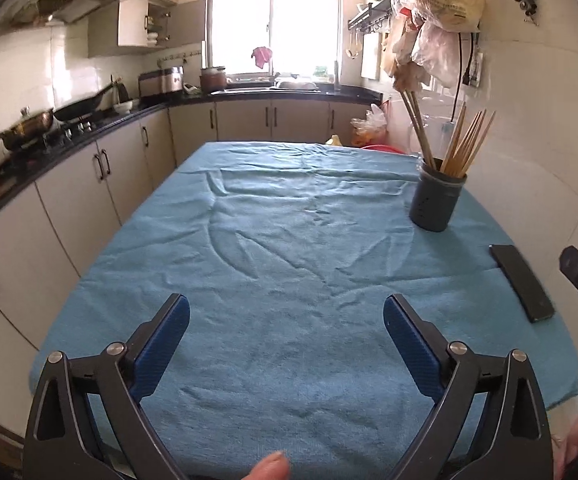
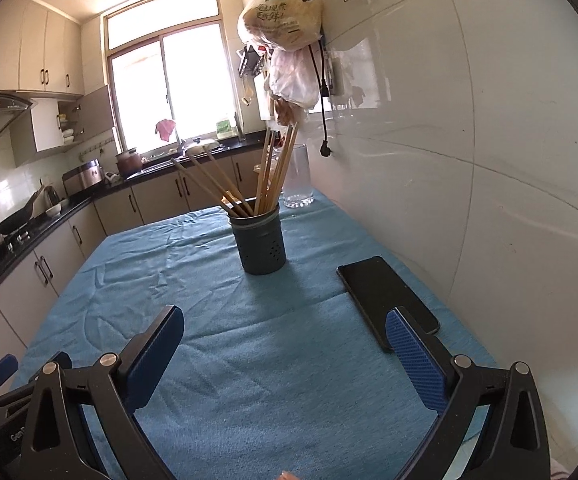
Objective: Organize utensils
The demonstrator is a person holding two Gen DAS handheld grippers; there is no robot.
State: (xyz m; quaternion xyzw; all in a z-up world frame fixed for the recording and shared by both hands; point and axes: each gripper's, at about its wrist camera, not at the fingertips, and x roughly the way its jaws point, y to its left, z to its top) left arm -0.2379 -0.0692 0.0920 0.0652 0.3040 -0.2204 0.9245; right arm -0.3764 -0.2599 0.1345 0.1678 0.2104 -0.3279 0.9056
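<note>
The chopsticks (image 2: 265, 172) stand upright in a dark holder (image 2: 260, 240) on the blue-clothed desk (image 2: 217, 320) (phone (image 2: 385, 300) just beside). Left tool (image 1: 287, 336) and right tool (image 2: 285, 344): jaws apart, empty.

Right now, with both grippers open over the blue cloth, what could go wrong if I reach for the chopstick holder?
1. The chopsticks lean outward from the holder; a gripper coming in from above might knock them and tip it.
2. The glass stands close behind the holder, so a push could topple it.
3. The phone lies by the right gripper, which could drag it along the loose cloth.
</note>
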